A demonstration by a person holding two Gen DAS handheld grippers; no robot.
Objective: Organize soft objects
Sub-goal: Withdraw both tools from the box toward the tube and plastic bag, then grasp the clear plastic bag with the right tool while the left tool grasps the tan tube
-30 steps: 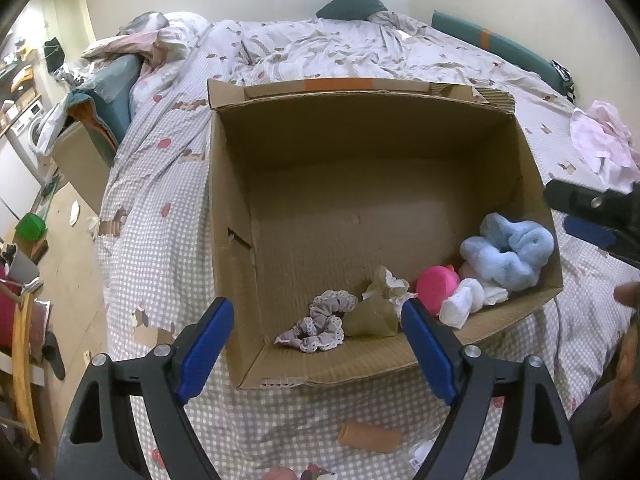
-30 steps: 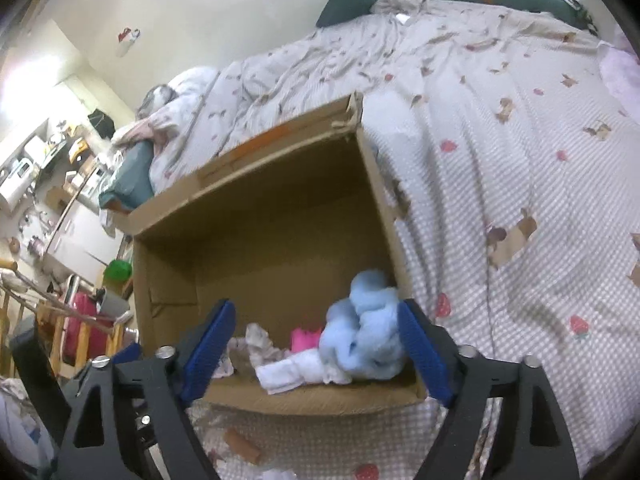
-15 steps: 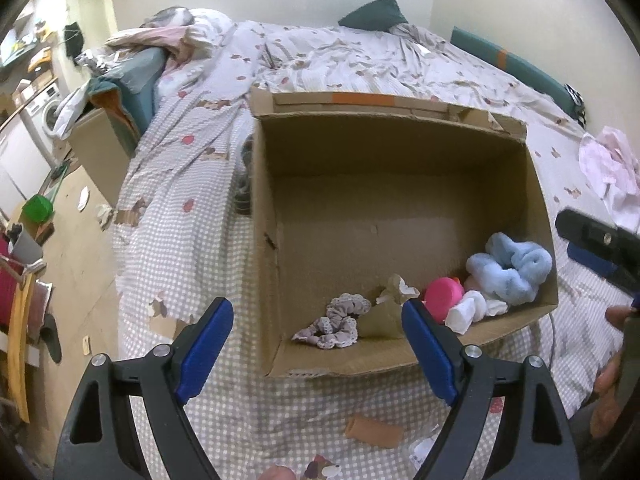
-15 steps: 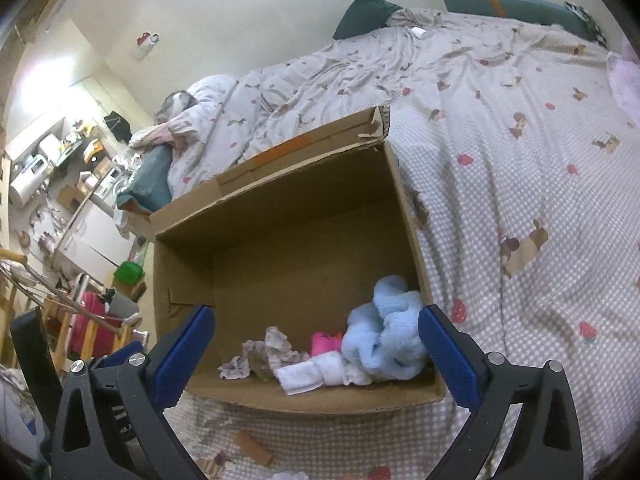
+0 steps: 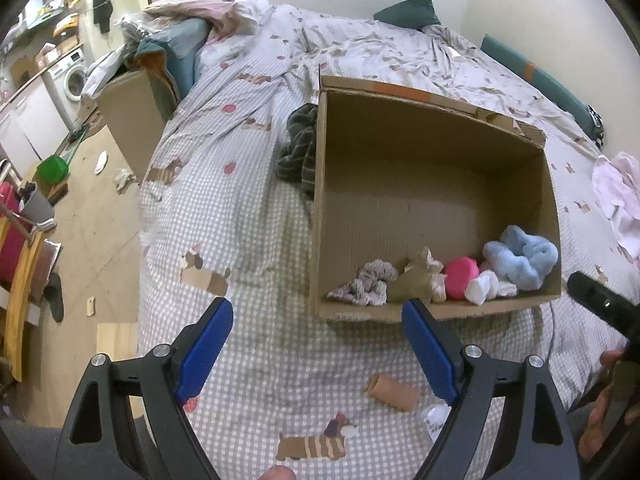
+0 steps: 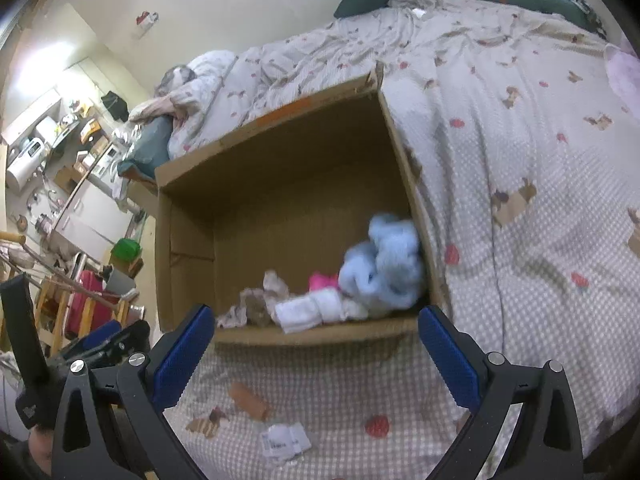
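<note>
Shifted right in the left wrist view: cardboard box [image 5: 436, 152], baring a dark, perhaps knitted, cloth [image 5: 298, 150] beside it. Both grippers' fingers [image 5: 206, 346] [image 6: 448, 348] apart, empty.

Left gripper [image 5: 318, 344]: blue-padded fingers [image 5: 206, 346] spread wide with nothing between them, pointing steeply downward. Right gripper [image 6: 316, 354]: fingers [image 6: 448, 360] likewise spread wide and empty, also angled downward. In the left wrist view, part of the right gripper's black body and the hand [image 5: 608, 404] holding it appear at the lower right edge.
</note>
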